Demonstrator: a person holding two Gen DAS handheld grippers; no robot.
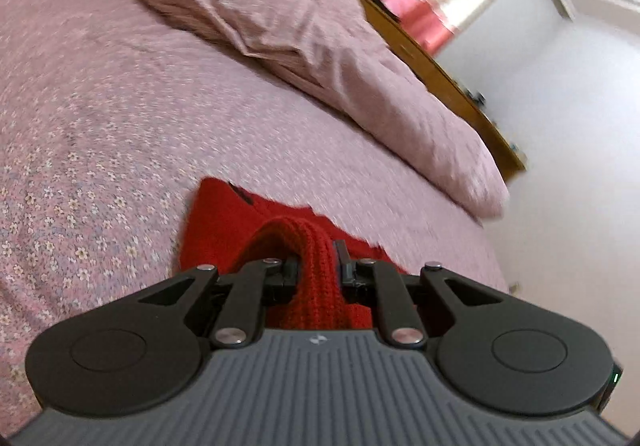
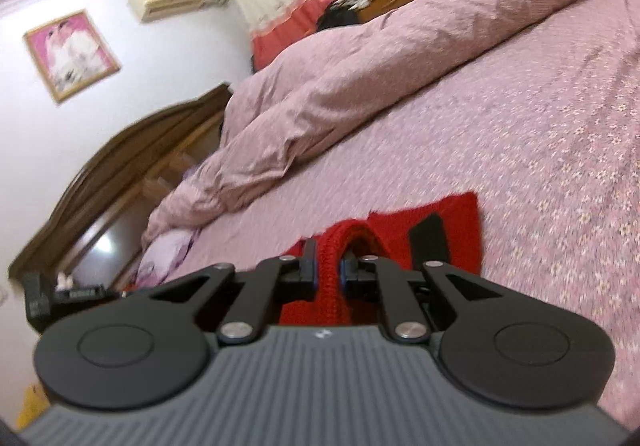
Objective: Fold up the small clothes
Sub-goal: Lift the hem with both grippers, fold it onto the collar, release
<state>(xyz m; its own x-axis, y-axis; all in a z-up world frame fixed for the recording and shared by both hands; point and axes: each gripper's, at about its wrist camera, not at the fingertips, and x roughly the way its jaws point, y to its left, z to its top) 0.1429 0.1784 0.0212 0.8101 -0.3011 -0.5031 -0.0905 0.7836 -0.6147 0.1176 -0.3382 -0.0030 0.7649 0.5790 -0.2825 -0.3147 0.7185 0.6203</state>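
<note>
Two grippers, left (image 1: 318,260) and right (image 2: 328,260), each pinch a bunched ribbed edge of the red knit garment (image 1: 224,230), which trails toward twelve o'clock over the floral bedspread (image 1: 100,106); soft, light, stretchy, it seems best held by its edges.

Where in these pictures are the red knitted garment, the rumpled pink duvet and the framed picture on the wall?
red knitted garment (image 1: 316,278): left wrist view, bunched ribbed fold between the fingers.
pink duvet (image 2: 360,86): right wrist view, middle of its crumpled bulk.
framed picture (image 2: 72,54): right wrist view, centre of the image.
</note>
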